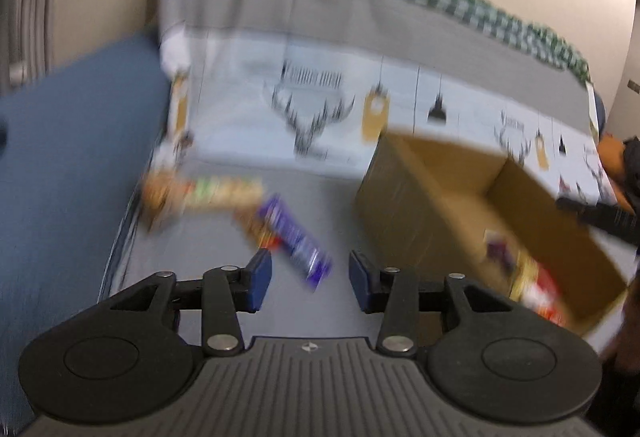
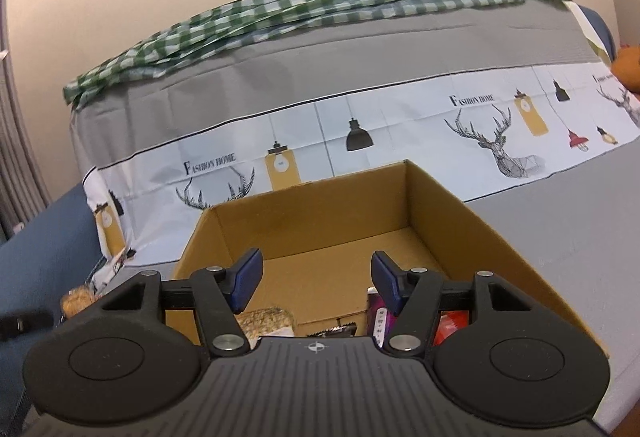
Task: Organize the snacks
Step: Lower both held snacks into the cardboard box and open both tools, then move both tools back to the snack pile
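Far left, left wrist view: blue sofa upholstery (image 1: 68,173), bordered by a grey cover (image 1: 224,237) spread over the seat.

On the grey cover, left portion: a blurred cluster of loose snack packets (image 1: 200,193), tan and green, exact kinds unreadable; just beside them a purple snack packet (image 1: 298,237), lying at a slant.

Left gripper (image 1: 310,279): jaws parted with a clear gap, nothing gripped; the purple packet's near end shows in the gap between the blue pads (image 1: 260,277), beyond them and not pressed.

Right of the packets: an open cardboard box (image 1: 404,197), flaps absent from view, standing on the grey cover. Contents as seen from the left camera: blurred wrappers, purple, yellow and red, in the near corner.

Right wrist view, same box (image 2: 312,213): far half of the floor bare cardboard. Near end holds an oat-coloured snack bar (image 2: 268,319), a dark wrapper with a serrated edge (image 2: 340,329), a purple packet (image 2: 380,313) and a red packet (image 2: 452,325).

Right gripper (image 2: 316,277): jaws standing wide apart above the box's near end, nothing between the pads.

Behind: backrest draped in deer-and-lamp printed cloth (image 2: 400,125), green checked cloth (image 2: 320,5) along the top.
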A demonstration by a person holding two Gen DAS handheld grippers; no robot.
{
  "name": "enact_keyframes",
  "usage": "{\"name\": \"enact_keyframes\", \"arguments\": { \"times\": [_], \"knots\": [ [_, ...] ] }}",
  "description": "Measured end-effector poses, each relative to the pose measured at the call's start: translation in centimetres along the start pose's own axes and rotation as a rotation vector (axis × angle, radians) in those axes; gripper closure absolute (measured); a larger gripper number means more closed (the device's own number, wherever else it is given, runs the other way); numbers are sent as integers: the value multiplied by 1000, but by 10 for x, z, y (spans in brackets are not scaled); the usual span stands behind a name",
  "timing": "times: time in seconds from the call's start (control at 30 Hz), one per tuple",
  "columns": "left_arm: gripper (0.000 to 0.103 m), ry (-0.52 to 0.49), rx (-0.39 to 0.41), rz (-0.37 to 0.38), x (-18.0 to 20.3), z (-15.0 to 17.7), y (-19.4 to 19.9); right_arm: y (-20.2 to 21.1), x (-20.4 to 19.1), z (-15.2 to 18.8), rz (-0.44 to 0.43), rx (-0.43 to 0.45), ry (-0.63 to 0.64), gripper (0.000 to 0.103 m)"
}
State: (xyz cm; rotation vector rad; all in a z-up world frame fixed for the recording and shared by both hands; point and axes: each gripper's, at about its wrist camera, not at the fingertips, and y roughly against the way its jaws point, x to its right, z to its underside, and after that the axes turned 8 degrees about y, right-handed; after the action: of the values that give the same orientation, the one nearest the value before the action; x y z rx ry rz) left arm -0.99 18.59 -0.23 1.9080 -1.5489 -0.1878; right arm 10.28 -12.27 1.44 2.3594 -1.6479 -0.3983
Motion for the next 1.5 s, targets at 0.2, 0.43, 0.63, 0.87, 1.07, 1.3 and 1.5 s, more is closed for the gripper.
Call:
{"name": "enact_keyframes", "arguments": {
  "times": [0.2,0.43,0.63,0.87,1.07,1.3,1.5],
  "knots": [
    [78,158,-33,89,-33,8,5,13,-18,11,49,50,62,45],
    [78,64,9,101,-19,13,21,25,-45,23,66,98,66,70],
    [76,158,82,127,-36,10,38,38,-85,33,-24,163,181,70],
    [76,318,87,90,-62,1,31,42,-123,46,-112,181,317,70],
    [76,351,86,22,-67,-6,11,40,-140,54,-181,163,339,70],
    [76,330,177,-114,-55,-9,-25,36,-147,56,-256,125,325,69],
    [68,329,261,-308,-53,-8,-58,14,-154,10,-358,-23,237,69]
  ]
}}
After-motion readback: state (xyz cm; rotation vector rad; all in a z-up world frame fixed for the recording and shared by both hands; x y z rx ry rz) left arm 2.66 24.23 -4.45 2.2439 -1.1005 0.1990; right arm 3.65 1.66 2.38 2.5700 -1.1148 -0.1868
